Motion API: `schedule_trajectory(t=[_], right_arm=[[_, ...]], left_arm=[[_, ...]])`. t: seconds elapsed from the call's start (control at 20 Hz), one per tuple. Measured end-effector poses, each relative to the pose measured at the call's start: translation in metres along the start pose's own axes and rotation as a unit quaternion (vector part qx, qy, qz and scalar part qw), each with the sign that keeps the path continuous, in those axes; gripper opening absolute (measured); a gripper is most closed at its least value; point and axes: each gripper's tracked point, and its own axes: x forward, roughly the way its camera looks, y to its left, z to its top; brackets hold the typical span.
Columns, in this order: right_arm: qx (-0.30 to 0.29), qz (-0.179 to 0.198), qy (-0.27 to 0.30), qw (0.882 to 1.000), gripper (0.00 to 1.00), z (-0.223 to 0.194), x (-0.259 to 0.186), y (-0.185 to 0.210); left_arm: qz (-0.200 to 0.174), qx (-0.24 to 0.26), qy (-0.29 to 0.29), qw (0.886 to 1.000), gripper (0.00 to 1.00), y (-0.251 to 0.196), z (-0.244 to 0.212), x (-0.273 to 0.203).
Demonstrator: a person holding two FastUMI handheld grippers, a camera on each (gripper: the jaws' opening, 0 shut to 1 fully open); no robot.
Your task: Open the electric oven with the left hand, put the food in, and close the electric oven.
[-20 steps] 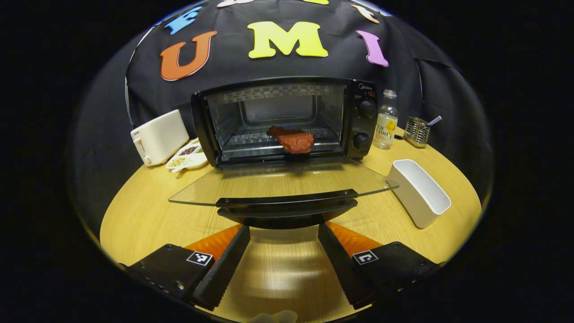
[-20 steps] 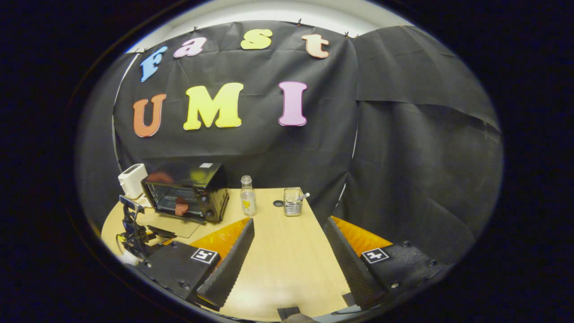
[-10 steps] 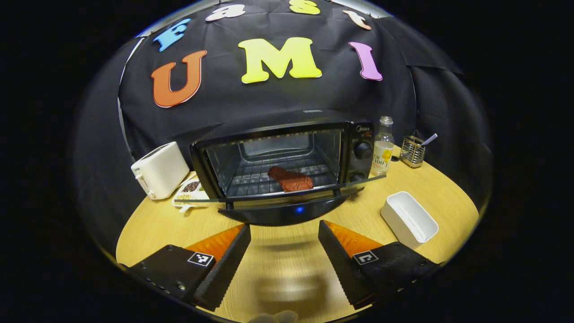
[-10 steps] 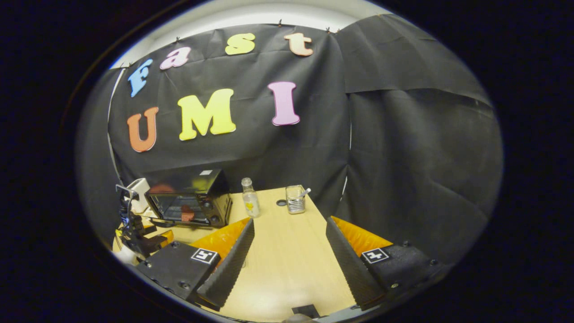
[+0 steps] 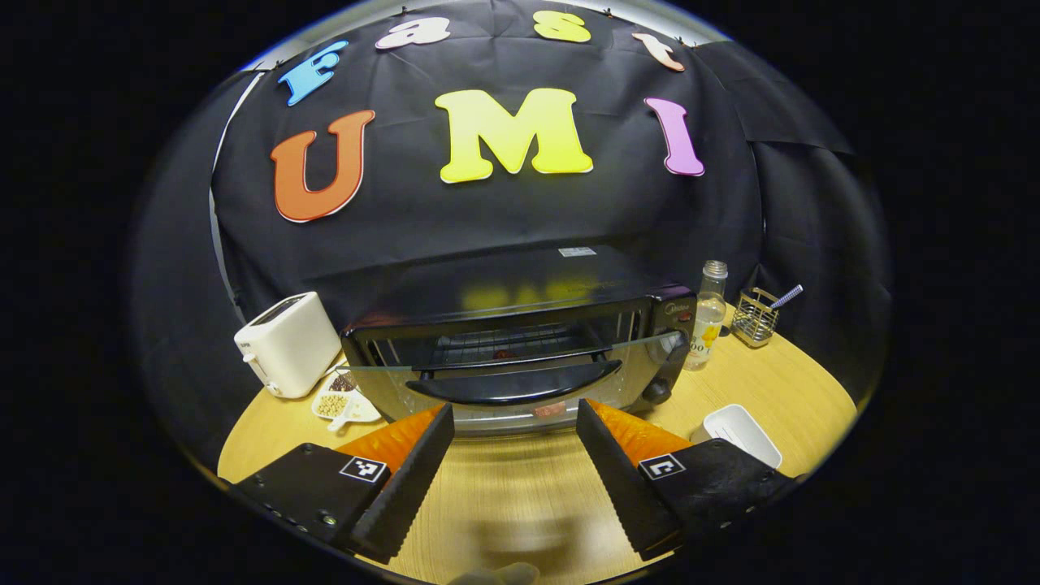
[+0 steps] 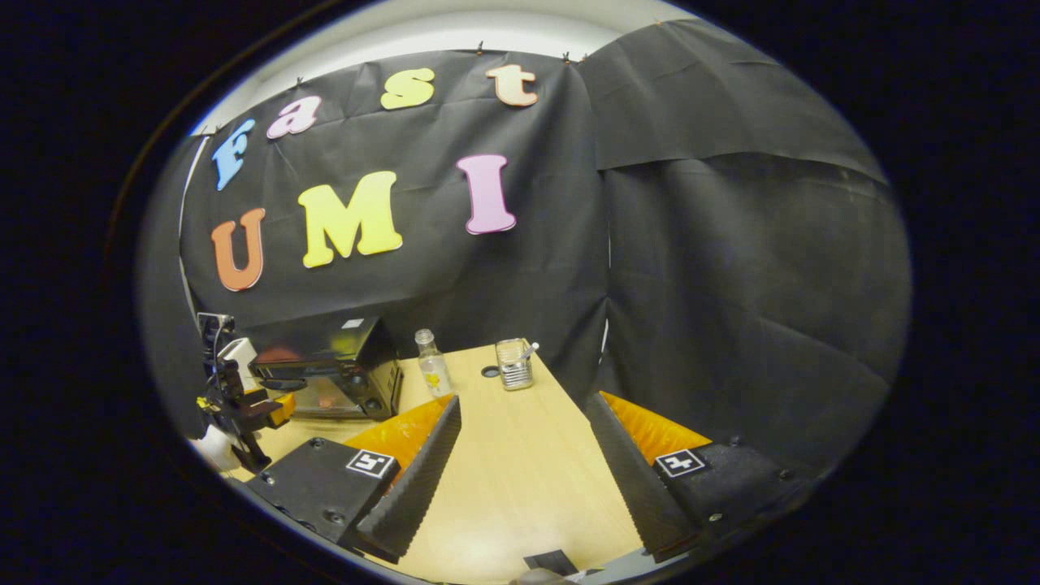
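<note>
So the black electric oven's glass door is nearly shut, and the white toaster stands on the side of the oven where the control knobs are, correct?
Not quite. The black electric oven does have its glass door nearly shut, but the white toaster stands on the opposite side from the control knobs; the clear bottle is beside the knobs. The left gripper view shows this.
</note>
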Motion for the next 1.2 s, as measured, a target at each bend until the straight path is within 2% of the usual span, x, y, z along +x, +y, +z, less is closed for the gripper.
schedule_trajectory(t=[0.35,0.7,0.95,1.05,1.2], right_arm=[[-0.006,0.001,0.002,1.000,1.00,0.001,-0.005,0.001],[-0.016,0.030,-0.002,0.999,1.00,0.004,-0.015,0.007],[-0.028,0.065,-0.027,0.997,1.00,0.016,-0.035,-0.001],[-0.035,0.086,-0.036,0.995,0.98,0.019,-0.047,-0.005],[-0.052,0.115,-0.062,0.990,1.00,0.032,-0.068,-0.010]], left_arm=[[-0.011,-0.006,0.007,1.000,0.96,-0.012,-0.006,-0.002],[-0.011,-0.010,0.003,1.000,0.97,-0.021,0.002,-0.030],[0.003,-0.020,-0.045,0.999,0.97,-0.038,0.042,-0.095],[0.013,-0.036,-0.073,0.997,0.97,-0.042,0.063,-0.137],[0.036,-0.052,-0.111,0.992,0.96,-0.045,0.090,-0.212]])
